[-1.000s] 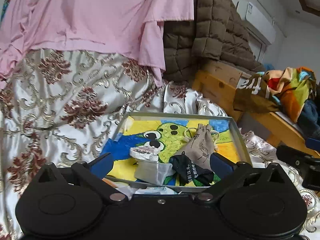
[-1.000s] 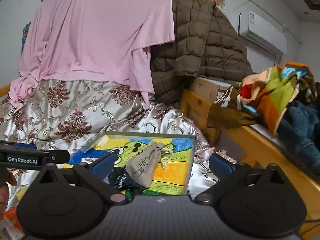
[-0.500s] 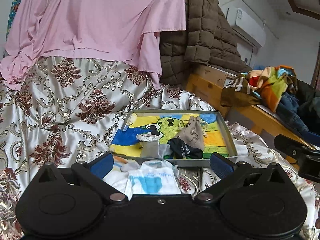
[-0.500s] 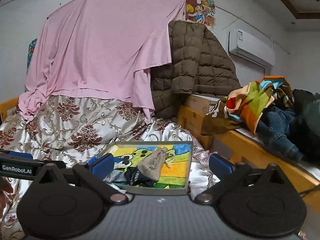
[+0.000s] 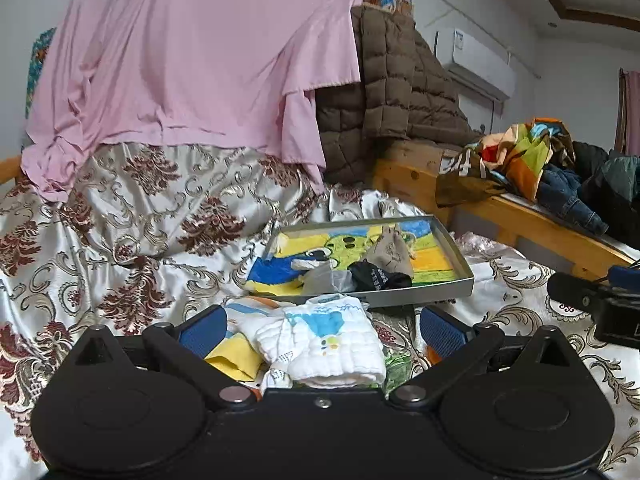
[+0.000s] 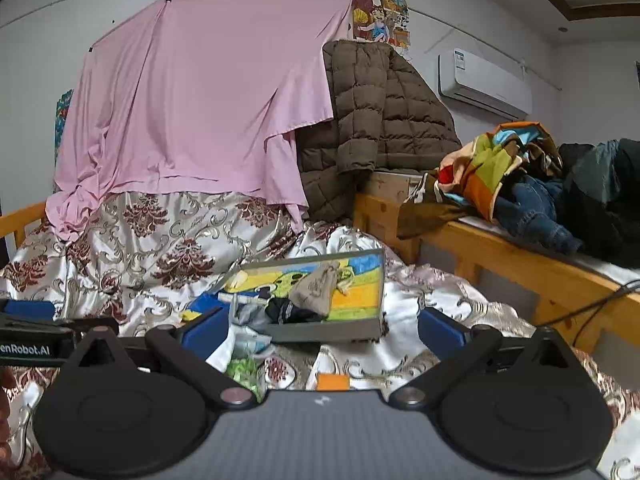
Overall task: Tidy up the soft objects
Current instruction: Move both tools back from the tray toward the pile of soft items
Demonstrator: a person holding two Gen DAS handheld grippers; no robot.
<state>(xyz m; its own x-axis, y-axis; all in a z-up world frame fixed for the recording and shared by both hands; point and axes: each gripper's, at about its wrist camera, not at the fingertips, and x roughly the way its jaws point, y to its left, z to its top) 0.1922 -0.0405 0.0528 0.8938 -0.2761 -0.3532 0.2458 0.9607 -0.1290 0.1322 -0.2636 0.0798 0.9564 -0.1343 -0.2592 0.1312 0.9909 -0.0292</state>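
Tools both gape, level above the bed: our left tool (image 5: 320, 326) straddles the white cloth (image 5: 328, 344); our right tool (image 6: 320, 330) faces the tray (image 6: 320, 332) at 12 o'clock.

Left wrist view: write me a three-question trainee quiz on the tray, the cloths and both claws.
1. True or false: the beige drawstring pouch lies inside the grey tray.
2. Which lies nearest the left claw? A: white folded cloth. B: black sock. C: brown quilted jacket.
3. Fill in: both the left claw and the right claw are ____ and hold nothing.

Key
1. True.
2. A; the cloth lies on the patterned bedspread, outside the tray, between the open fingers.
3. Open.
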